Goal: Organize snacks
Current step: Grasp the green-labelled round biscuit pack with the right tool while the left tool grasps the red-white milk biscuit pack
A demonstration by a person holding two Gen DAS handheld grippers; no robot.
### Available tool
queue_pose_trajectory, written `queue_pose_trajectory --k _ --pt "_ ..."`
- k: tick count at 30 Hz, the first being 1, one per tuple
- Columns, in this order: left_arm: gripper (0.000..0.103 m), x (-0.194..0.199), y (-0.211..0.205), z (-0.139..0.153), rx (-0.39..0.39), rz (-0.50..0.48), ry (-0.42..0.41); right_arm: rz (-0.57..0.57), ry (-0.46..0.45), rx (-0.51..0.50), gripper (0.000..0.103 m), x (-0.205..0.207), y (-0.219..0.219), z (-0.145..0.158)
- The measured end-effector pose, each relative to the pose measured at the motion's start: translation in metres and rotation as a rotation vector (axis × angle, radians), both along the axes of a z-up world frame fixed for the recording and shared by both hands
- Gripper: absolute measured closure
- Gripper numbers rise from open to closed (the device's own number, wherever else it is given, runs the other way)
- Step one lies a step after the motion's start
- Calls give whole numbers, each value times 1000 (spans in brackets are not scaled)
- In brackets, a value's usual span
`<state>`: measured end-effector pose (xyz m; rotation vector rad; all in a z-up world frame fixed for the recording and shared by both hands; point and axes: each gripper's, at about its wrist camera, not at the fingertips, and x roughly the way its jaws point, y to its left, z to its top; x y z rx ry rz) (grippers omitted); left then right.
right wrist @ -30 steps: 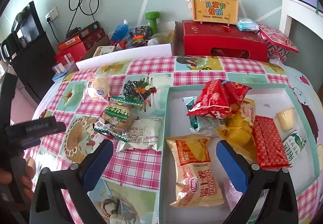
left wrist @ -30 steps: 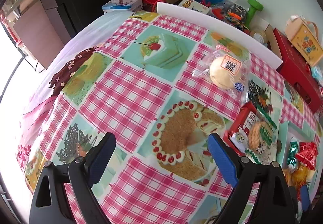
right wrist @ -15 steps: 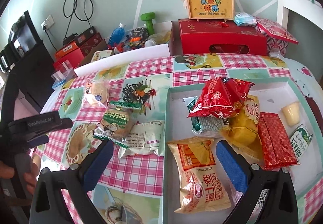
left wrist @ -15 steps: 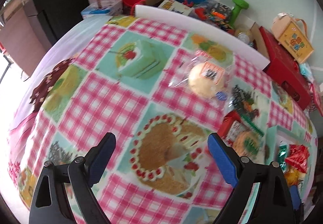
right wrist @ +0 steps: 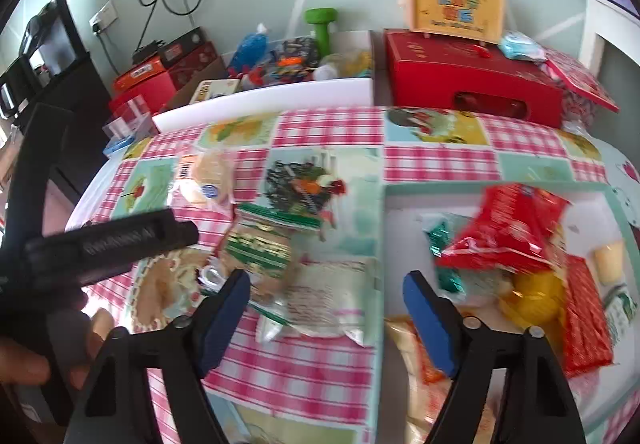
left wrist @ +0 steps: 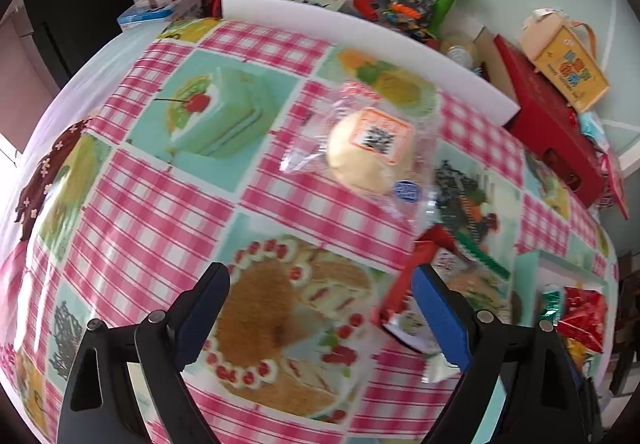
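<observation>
We look down on a desk (left wrist: 168, 211) under a pink-checked cloth printed with cakes, its far edge lined by a white foam strip (left wrist: 360, 31) and its left side curving off into bare cloth with open room. Beyond the strip sit one red box (right wrist: 472, 79) with one yellow carry case (right wrist: 456, 9) on top, and one green dumbbell (right wrist: 322, 27).

At the right lies a shallow tray (right wrist: 384, 228) with a pale green rim, holding a heap of packets; a red bag (right wrist: 508, 228) tops it, and blur keeps us from counting the rest.

Three snacks lie on the cloth outside the tray: one wrapped bun (left wrist: 370, 147) near the far edge, one green-labelled packet (right wrist: 260, 248) just left of the tray, and one pale packet (right wrist: 324, 304) partly under it.

Our left hand-held gripper (left wrist: 320, 318) hovers with jaws wide apart, empty, over a printed cake, its right finger beside the green-labelled packet. Our right hand-held gripper (right wrist: 326, 318) is likewise spread and empty above the tray's left rim.
</observation>
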<state>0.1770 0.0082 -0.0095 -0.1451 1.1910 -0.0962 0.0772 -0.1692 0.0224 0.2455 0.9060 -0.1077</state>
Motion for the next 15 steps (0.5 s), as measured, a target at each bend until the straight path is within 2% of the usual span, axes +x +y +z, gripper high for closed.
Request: queue_pose_trajectory --k 4,11,15 --pt "10 2 8 -2 47 11 -16 30 8 46 28 13 11 -5" --pt "10 7 18 -7 24 26 -14 53 58 51 30 33 23 -20" --pt "10 9 19 -8 11 26 -14 55 68 88 37 38 24 -26"
